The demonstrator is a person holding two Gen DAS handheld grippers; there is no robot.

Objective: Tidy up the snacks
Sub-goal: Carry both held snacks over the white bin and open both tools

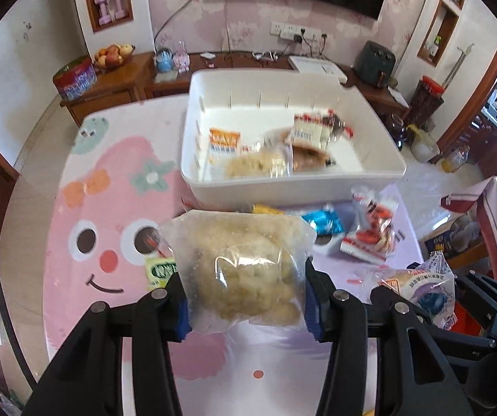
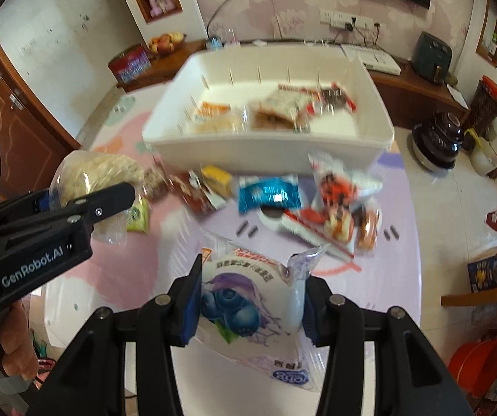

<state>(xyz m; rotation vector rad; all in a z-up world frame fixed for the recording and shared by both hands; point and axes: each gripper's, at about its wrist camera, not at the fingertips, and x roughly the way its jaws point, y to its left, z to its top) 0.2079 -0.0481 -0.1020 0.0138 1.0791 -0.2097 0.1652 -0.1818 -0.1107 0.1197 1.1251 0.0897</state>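
Nearest, left gripper (image 1: 245, 300) clamped on a clear bag of pale crumbly snack (image 1: 245, 267), blue pads pressing both sides, held clear above the pink cartoon tablecloth (image 1: 109, 208). Right gripper (image 2: 250, 306) likewise closed on a white blueberry-print packet (image 2: 248, 305), lifted off the cloth. Beyond, loose on the table: a blue wrapper (image 2: 271, 194), a yellow pack (image 2: 217, 178), a red-and-white pastry bag (image 2: 338, 208). Farther back, a white bin (image 1: 293, 187) holding several snack packets (image 1: 272, 145).
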